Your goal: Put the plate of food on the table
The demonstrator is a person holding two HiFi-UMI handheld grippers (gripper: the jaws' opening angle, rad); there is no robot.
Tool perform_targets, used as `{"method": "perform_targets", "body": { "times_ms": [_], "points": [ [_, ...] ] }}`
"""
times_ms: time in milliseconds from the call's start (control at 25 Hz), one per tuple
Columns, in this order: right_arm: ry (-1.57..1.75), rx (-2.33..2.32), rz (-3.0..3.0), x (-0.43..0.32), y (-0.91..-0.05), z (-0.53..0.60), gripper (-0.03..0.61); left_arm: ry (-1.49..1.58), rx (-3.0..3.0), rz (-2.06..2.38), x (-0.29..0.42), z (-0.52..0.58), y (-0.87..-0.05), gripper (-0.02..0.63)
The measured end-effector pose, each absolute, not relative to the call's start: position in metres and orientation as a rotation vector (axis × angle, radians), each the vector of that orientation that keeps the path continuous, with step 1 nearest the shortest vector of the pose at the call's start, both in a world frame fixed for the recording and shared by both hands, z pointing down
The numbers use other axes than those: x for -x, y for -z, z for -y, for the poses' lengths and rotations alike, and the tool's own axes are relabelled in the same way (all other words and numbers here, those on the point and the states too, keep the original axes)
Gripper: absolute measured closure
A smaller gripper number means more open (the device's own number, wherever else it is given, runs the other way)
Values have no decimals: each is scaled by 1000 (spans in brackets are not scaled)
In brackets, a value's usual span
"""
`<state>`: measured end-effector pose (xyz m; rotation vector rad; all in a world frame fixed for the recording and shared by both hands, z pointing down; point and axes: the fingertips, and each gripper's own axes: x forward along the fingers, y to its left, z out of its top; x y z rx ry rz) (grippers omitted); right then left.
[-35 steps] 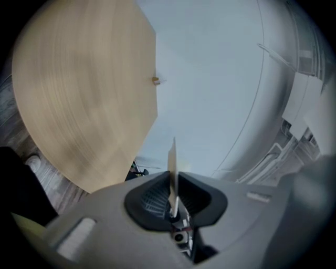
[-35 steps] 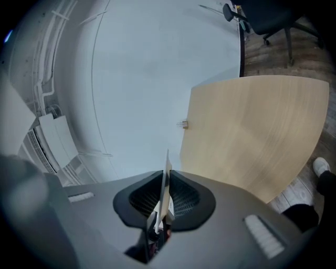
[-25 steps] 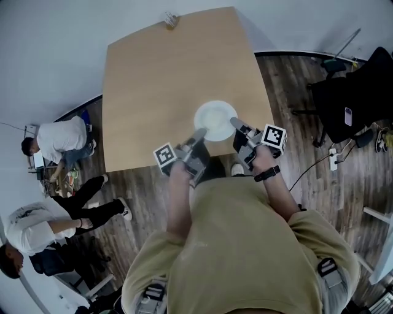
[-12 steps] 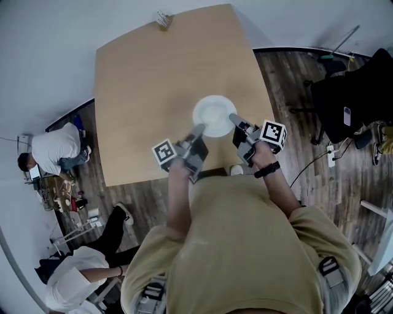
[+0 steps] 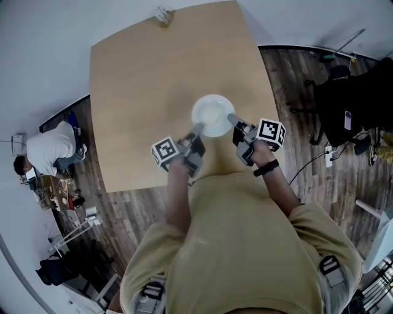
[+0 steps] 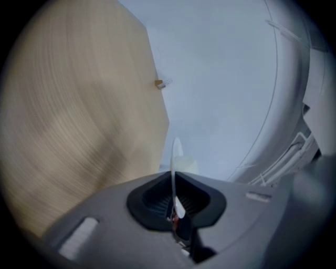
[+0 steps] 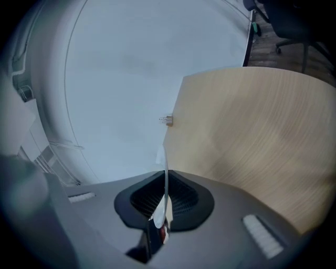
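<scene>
Plate, white and round, shown over the near right part of the wooden table, inside the front edge and well apart from the small object at the far corner. The left gripper meets the plate at its near-left rim and the right gripper at its right rim, so the plate lies just ahead of and between the two tools, neither hand being nearer. In the left gripper view the jaws are closed on the thin rim, seen edge-on between the ribbed pads; the right gripper view shows the same pinch on the opposite rim. Both views show tabletop to one side of the rim, and the head view places the plate over the table. Whether the underside already touches the wood cannot be told, nor can the food on the plate be made out. The coming move appears to turn on the vertical relation alone: table beneath plate, both grips kept level so that the plate does not tip toward either side. A seated person is on the floor at far left.
</scene>
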<state>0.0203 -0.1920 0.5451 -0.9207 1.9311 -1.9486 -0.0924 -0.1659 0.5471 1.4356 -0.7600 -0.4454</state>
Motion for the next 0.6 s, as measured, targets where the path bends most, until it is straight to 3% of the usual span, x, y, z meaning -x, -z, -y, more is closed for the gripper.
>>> {"method": "perform_targets", "body": {
  "times_ms": [600],
  "points": [
    [2053,1044,-2035,9,-605,247,558,318,-1440,846,119,222,-605,600]
  ]
}}
